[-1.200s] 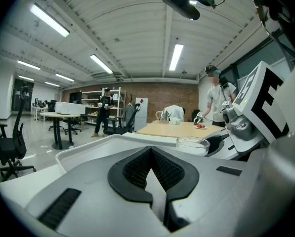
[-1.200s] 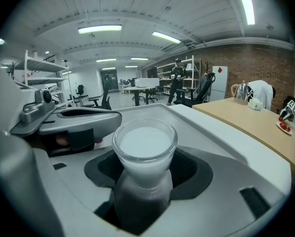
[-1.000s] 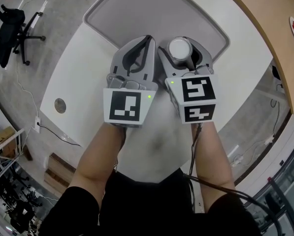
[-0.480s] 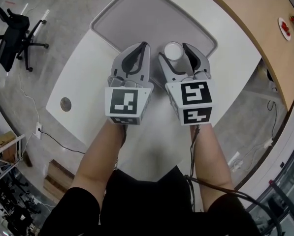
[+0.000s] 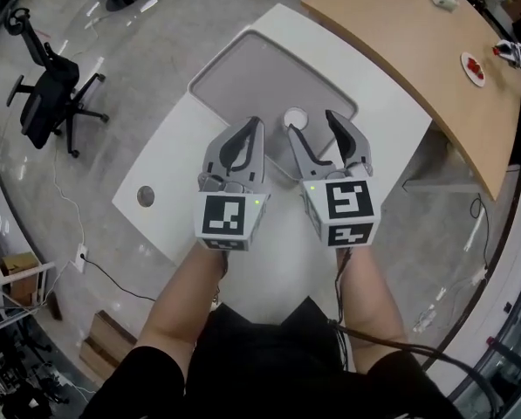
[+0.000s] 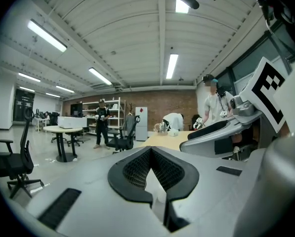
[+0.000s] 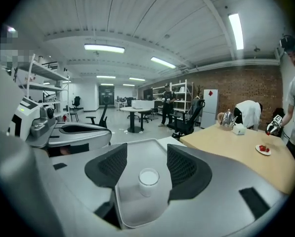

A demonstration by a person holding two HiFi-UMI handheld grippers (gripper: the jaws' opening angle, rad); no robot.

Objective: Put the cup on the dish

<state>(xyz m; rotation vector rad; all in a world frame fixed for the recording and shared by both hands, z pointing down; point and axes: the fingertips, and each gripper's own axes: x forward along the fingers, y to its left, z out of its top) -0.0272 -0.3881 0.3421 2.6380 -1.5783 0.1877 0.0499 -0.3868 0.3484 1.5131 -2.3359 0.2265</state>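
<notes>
A white cup stands upright on the grey tray-like dish, near its front edge. My right gripper hovers above and just short of the cup, open, with the cup seen through the gap between its jaws and nothing touching it. My left gripper is held level beside it, its jaws meeting at the tips with nothing in them. In the left gripper view the right gripper's finger shows at the right.
The dish lies on a white table with a round cable port. A curved wooden table behind holds a small plate. A black office chair stands at the left. People stand in the room beyond.
The right gripper's jaws have come off the cup and both grippers have risen and drawn back. The cup stays standing on the dish.
</notes>
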